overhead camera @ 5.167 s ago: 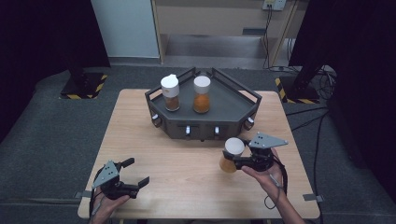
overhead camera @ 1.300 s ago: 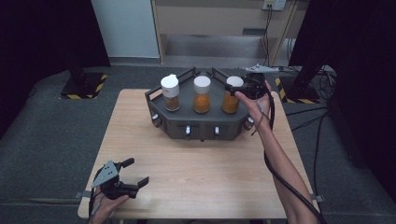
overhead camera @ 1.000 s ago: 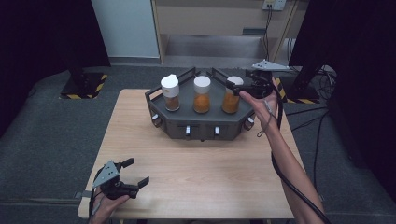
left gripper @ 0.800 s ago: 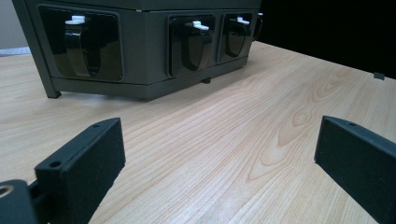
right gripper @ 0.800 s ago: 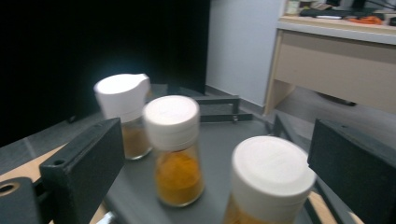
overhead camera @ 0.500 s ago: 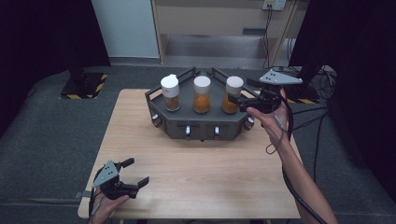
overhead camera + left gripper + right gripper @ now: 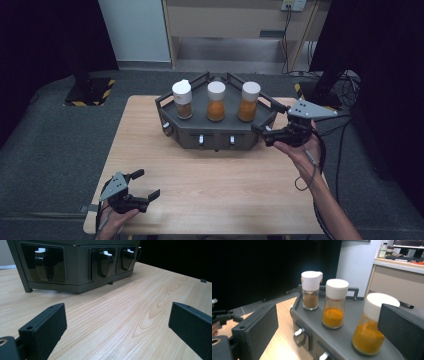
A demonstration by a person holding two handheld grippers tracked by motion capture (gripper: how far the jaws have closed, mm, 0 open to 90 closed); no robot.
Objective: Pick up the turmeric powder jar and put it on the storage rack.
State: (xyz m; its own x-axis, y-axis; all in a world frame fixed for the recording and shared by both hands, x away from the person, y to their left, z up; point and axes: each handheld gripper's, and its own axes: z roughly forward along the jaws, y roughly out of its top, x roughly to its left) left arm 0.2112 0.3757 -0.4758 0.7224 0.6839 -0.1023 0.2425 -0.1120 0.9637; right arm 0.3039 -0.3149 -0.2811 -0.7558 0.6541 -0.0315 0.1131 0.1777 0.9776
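Jaws of the right gripper [image 7: 262, 135] stand wide and empty, the nearest jar [image 7: 249, 101] just beyond them on the rack [image 7: 220, 135].

Right hand-held gripper [image 7: 265, 135] hovers open beside the rack [image 7: 192, 134].

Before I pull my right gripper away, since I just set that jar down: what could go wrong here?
The right gripper is open but sits close to the rack corner, beside the rightmost jar; a sideways swing might clip and topple it. The three jars stand near each other, so it could knock the middle jar too. Your trailing cable may snag.
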